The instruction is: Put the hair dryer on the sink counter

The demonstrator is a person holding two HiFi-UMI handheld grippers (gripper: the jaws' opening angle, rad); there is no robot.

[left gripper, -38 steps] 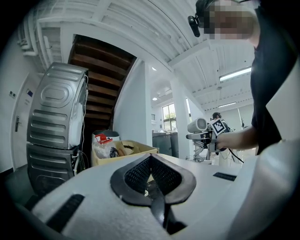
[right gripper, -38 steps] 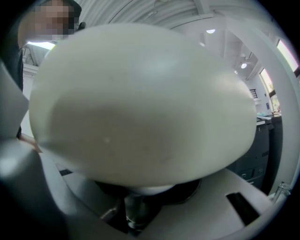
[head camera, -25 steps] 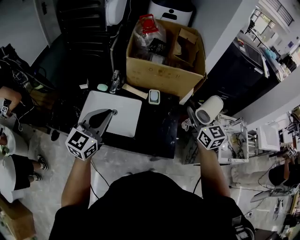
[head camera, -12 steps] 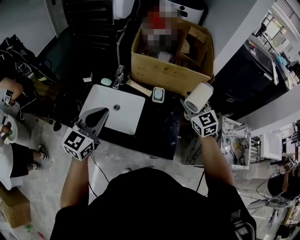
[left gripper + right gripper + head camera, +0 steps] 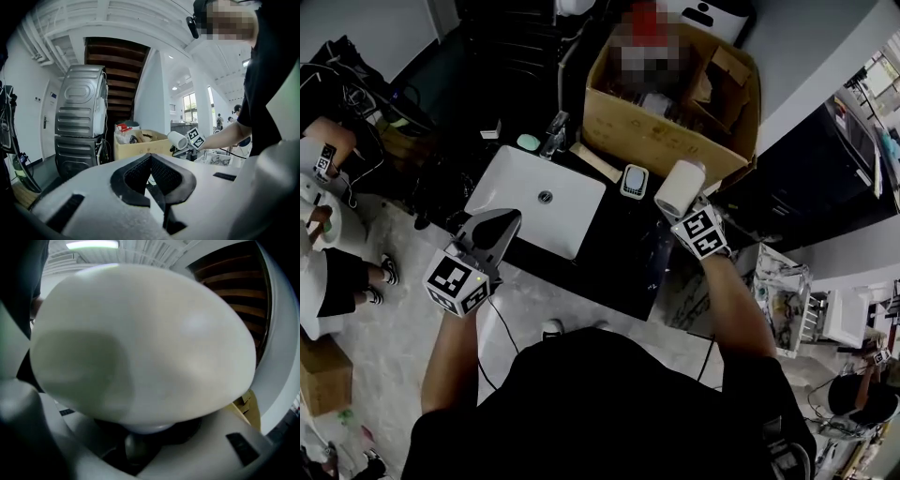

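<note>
The white hair dryer [image 5: 678,187] is held in my right gripper [image 5: 686,212], whose jaws are shut on its handle. It hangs over the right end of the black sink counter [image 5: 623,248], close to the cardboard box. In the right gripper view the dryer's pale body [image 5: 140,343] fills nearly the whole frame and hides what lies ahead. My left gripper [image 5: 501,223] hovers over the front edge of the white basin [image 5: 534,192], its jaws shut with nothing between them [image 5: 151,158]. From the left gripper view the dryer [image 5: 177,139] shows small, far to the right.
A big open cardboard box [image 5: 649,141] full of things stands at the counter's back right. A small white device [image 5: 634,181], a tap [image 5: 553,137] and a green soap [image 5: 528,142] sit behind the basin. A person [image 5: 323,234] is at the left; a wire rack [image 5: 787,305] at the right.
My right gripper has carried the hair dryer leftward and forward, from beyond the counter's right end to above the counter next to the box. The left gripper has barely moved.
</note>
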